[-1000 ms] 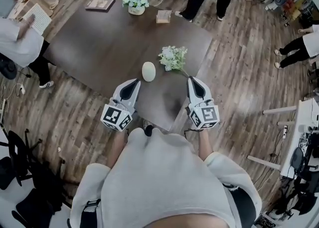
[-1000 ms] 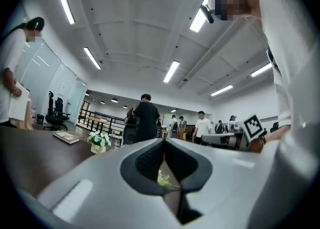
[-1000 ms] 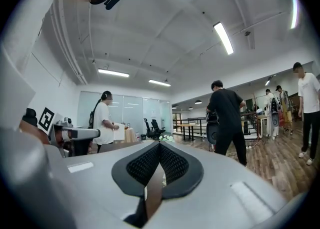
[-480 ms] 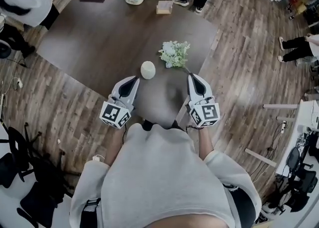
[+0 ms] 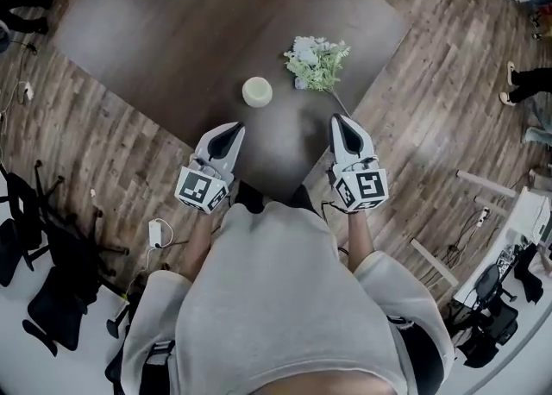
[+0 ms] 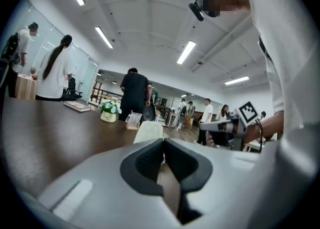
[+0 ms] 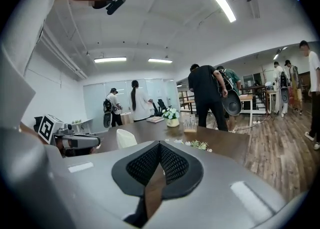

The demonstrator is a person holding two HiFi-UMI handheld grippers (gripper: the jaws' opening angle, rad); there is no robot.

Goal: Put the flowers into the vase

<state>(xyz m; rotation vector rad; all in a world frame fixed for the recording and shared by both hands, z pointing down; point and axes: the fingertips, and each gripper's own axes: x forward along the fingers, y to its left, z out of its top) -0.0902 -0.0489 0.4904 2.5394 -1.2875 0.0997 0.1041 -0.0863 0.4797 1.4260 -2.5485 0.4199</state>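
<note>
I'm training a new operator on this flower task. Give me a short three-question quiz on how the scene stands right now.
1. True or false: the flowers already stand in the vase.
2. Pick one. The right gripper is: A) open, B) shut and empty, C) shut on a stem.
3. Fill in: in the head view, the vase stands nearer the ___ gripper.

Key
1. False. They lie on the table beside the vase, apart from it.
2. B.
3. Left: the left gripper points at the vase from just short of it.
</note>
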